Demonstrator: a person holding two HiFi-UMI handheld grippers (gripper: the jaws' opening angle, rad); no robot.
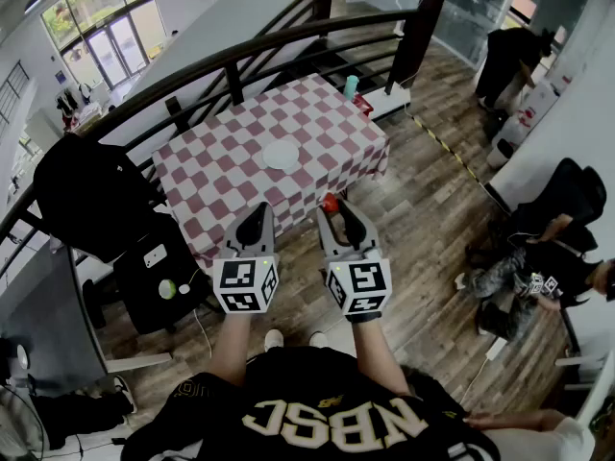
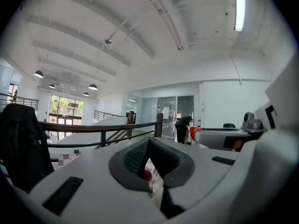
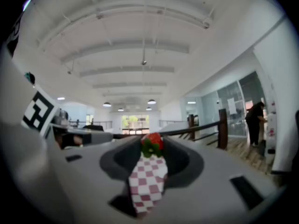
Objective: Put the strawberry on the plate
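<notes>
A red strawberry (image 1: 330, 203) with green leaves sits between the tips of my right gripper (image 1: 334, 211), just off the near edge of the checkered table (image 1: 221, 166). In the right gripper view the strawberry (image 3: 153, 141) fills the gap at the jaw tips, with the red-and-white cloth showing below it. My right gripper is shut on it. A small white plate (image 1: 281, 155) lies empty in the middle of the table, ahead and a little left. My left gripper (image 1: 258, 213) hovers beside the right one at the table's near edge, shut, with nothing held.
A dark curved railing (image 1: 231, 60) runs behind the table. A black chair with a jacket (image 1: 86, 195) stands at the left. A teal cup (image 1: 351, 86) is at the far corner. People (image 1: 538, 248) sit and stand at the right on the wooden floor.
</notes>
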